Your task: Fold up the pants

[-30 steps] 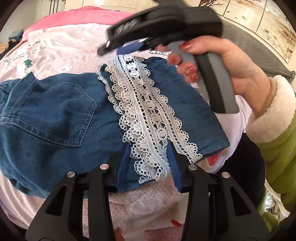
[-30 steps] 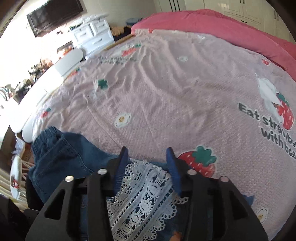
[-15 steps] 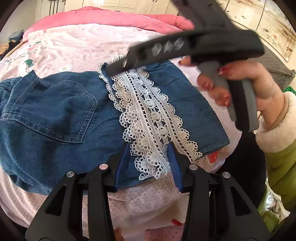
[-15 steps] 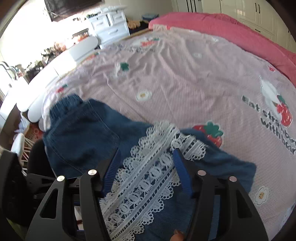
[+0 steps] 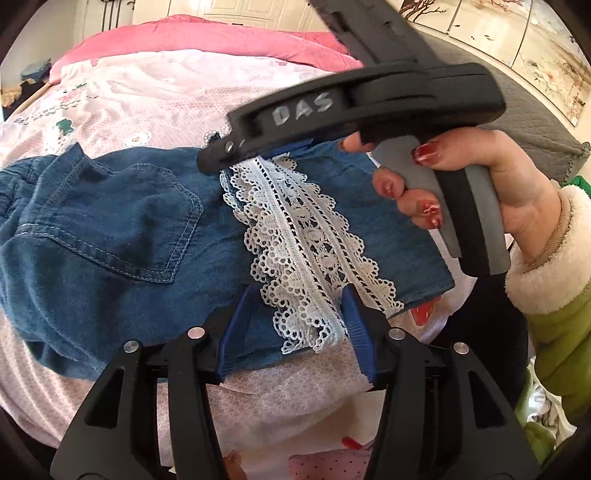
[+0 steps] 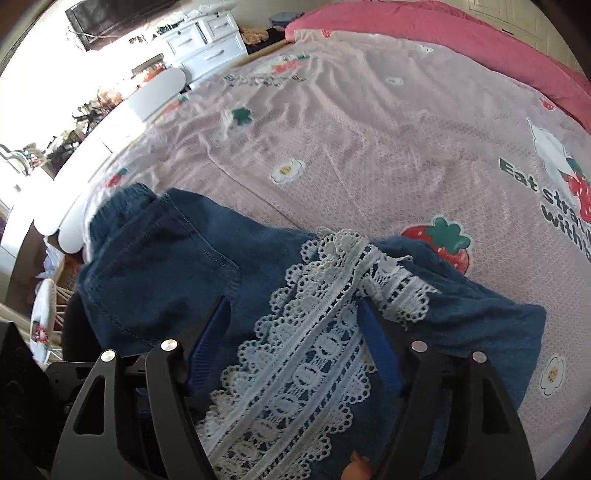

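Observation:
Blue denim pants lie folded on the pink bedsheet, and a band of white lace trim runs across them. My left gripper is at the near hem. Its jaws are opening, with the lace end lying loose between the blue fingers. My right gripper hovers over the far end of the lace trim. Its jaws are opening wide and the pads are clear of the cloth. In the left wrist view the right gripper shows from the side, held by a hand.
A pink quilt lies along the bed's far side. A white dresser and a dark screen stand beyond the bed. A grey blanket lies at the right. The green sleeve with a cream cuff is near the bed's edge.
The right gripper drew back from the lace's far end and spread its jaws, so more of the pants shows. The left gripper's fingers spread a little around the near lace end.

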